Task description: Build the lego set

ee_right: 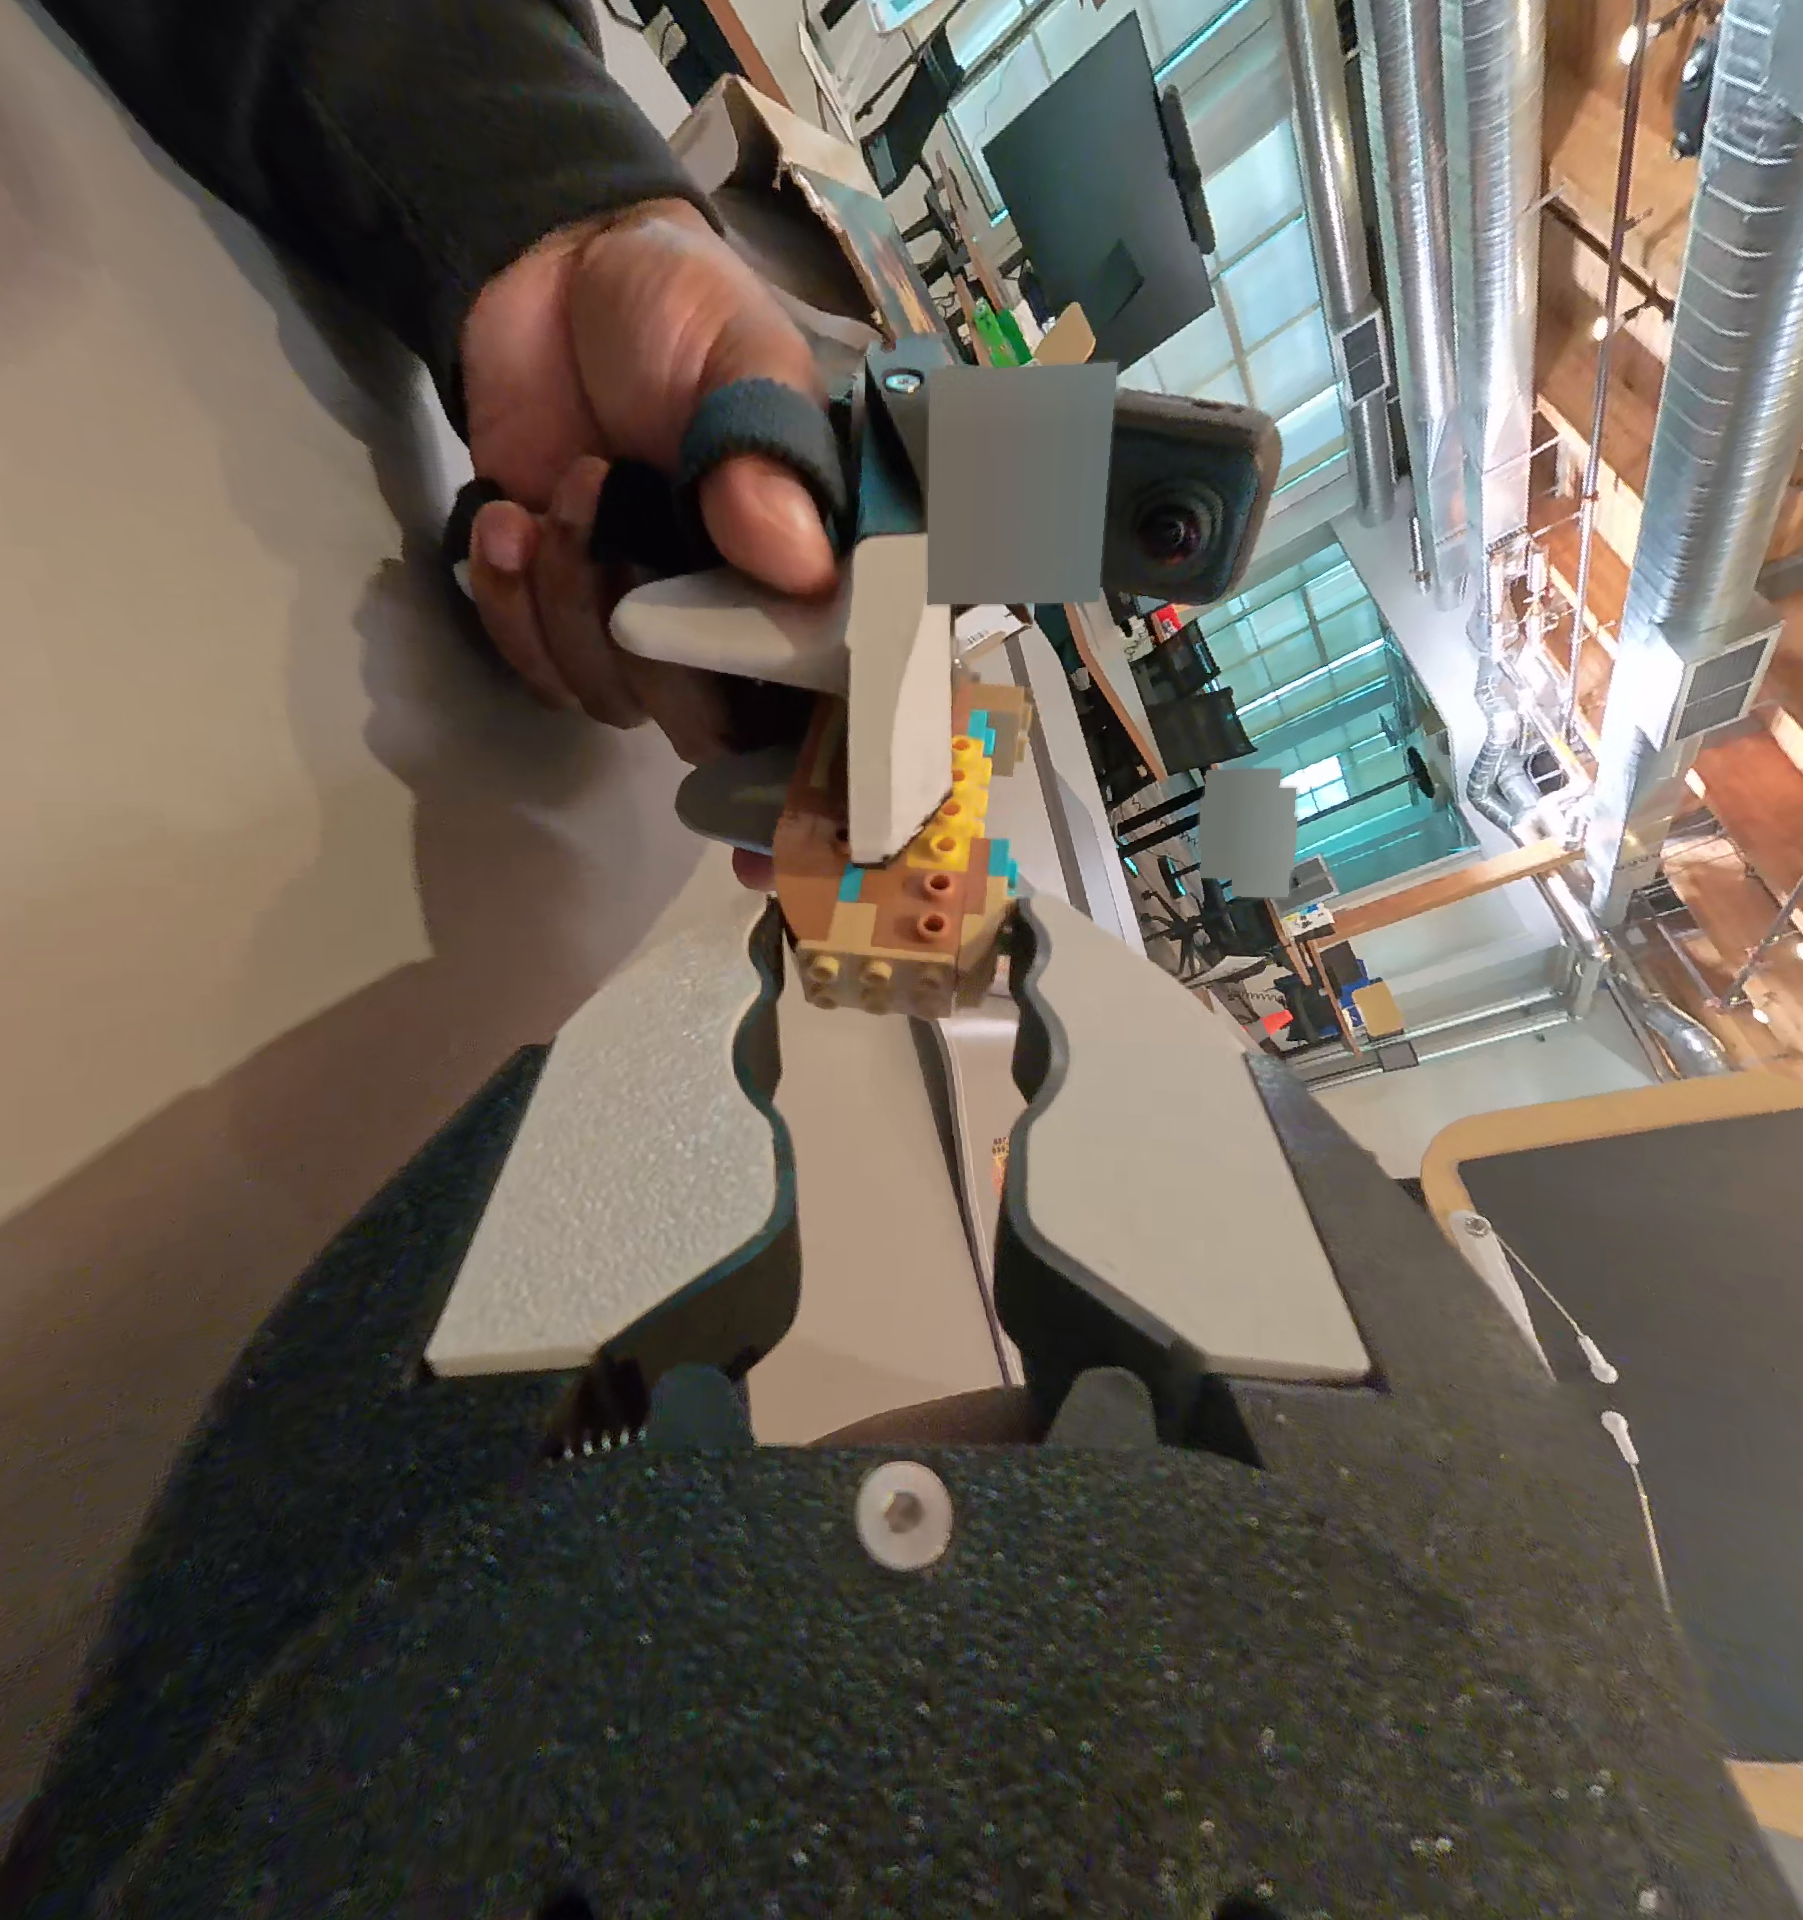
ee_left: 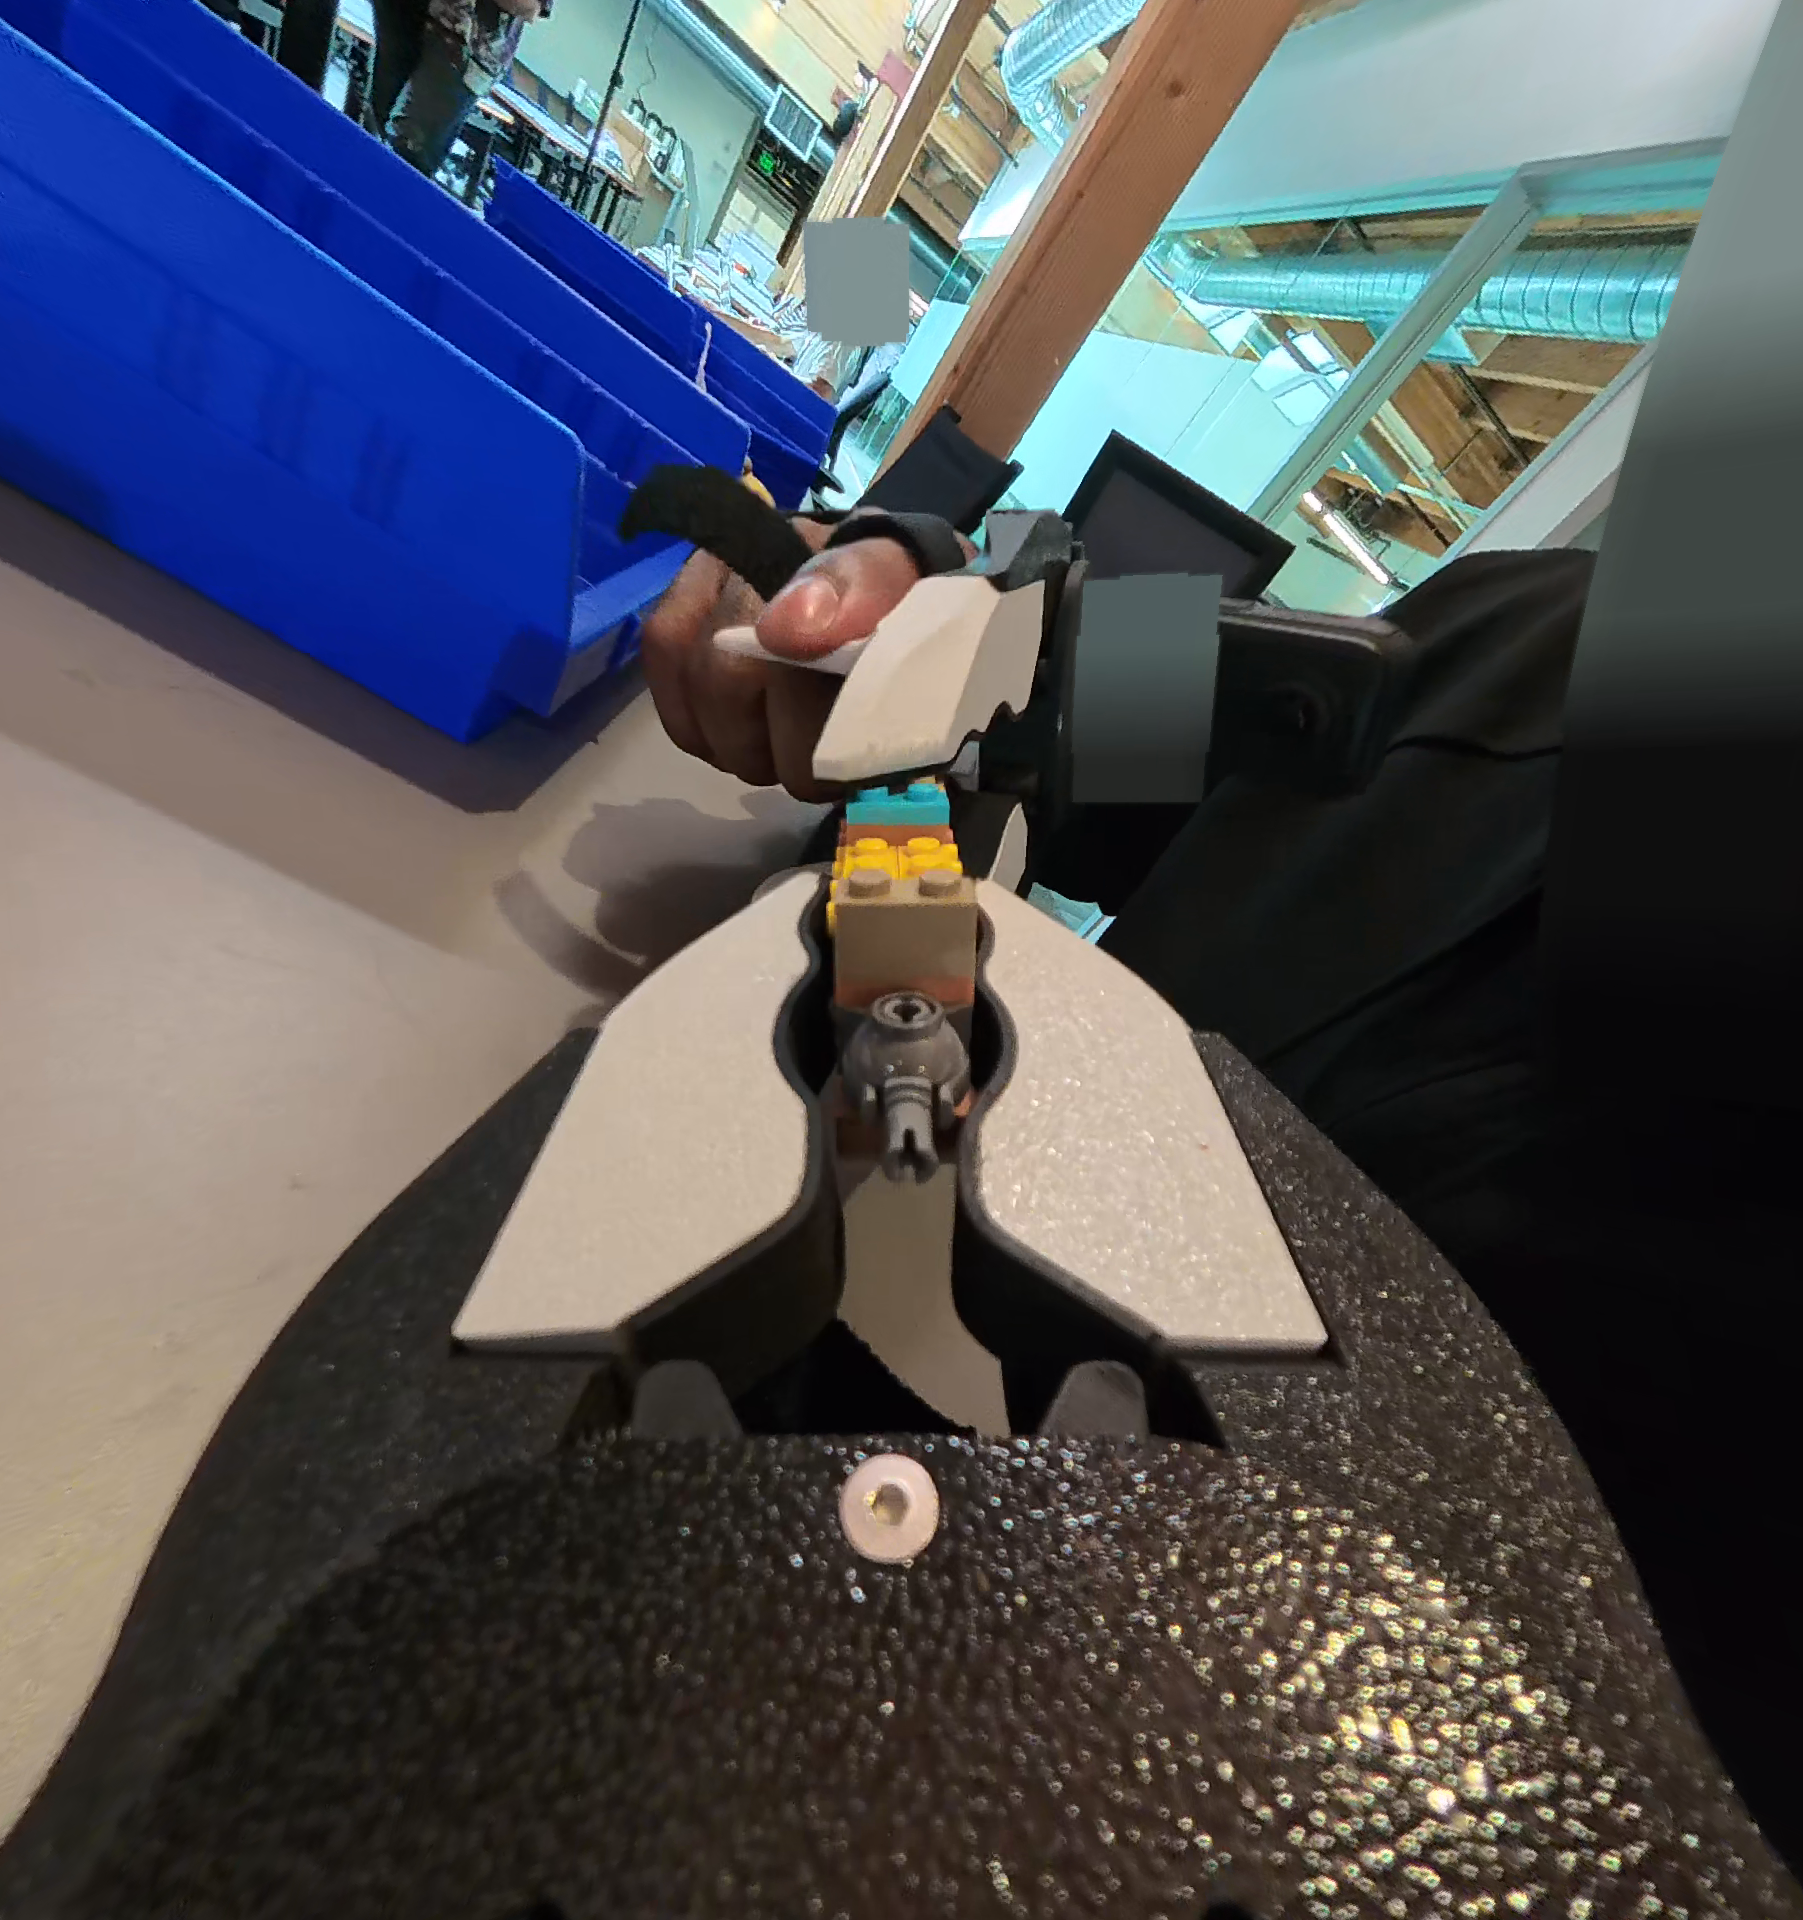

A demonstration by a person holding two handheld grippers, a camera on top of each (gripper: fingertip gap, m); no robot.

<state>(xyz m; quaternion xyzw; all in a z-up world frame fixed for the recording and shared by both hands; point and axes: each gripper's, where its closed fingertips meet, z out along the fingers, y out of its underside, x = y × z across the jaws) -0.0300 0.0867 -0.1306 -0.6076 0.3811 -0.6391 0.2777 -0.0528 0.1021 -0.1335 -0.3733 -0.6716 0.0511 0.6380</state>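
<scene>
Both grey-fingered grippers, left gripper [ee_left: 902, 935] and right gripper [ee_right: 902, 956], clamp the half-built brown, tan, yellow and teal lego model [ee_left: 902, 914]; more bricks likely remain

The right gripper [ee_right: 902, 961] clamps the tan end of the lego build [ee_right: 892, 914], while the left gripper [ee_right: 881, 790] grips its far end.

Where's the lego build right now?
The lego build is held off the table between both tools: in the left wrist view the left tool clamps its near end, and the right tool grips its far end, just right of the blue bins.
</scene>
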